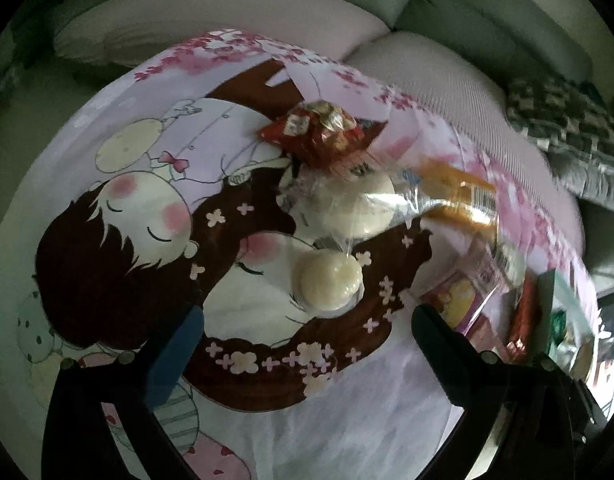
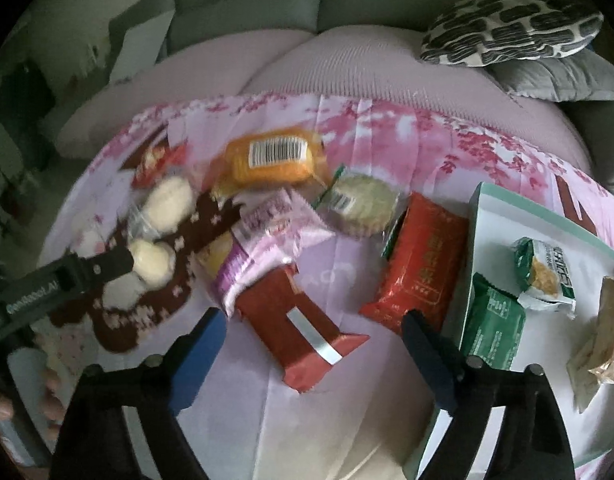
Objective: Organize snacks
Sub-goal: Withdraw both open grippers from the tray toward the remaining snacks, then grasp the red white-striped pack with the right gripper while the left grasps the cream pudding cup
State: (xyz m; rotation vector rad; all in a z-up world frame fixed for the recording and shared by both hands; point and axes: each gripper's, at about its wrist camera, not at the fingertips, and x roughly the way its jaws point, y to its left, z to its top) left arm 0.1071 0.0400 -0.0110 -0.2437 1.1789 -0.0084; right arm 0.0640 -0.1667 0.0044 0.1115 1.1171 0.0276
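Two released claws, barcode label legible on orange snack pack.

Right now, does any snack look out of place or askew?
Yes. The dark green packet hangs over the edge of the white tray, partly on the cloth, while the open green-and-white packet lies fully inside.

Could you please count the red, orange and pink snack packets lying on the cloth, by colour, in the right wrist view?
Red packets: 3
Orange packet: 1
Pink packet: 1
Total: 5
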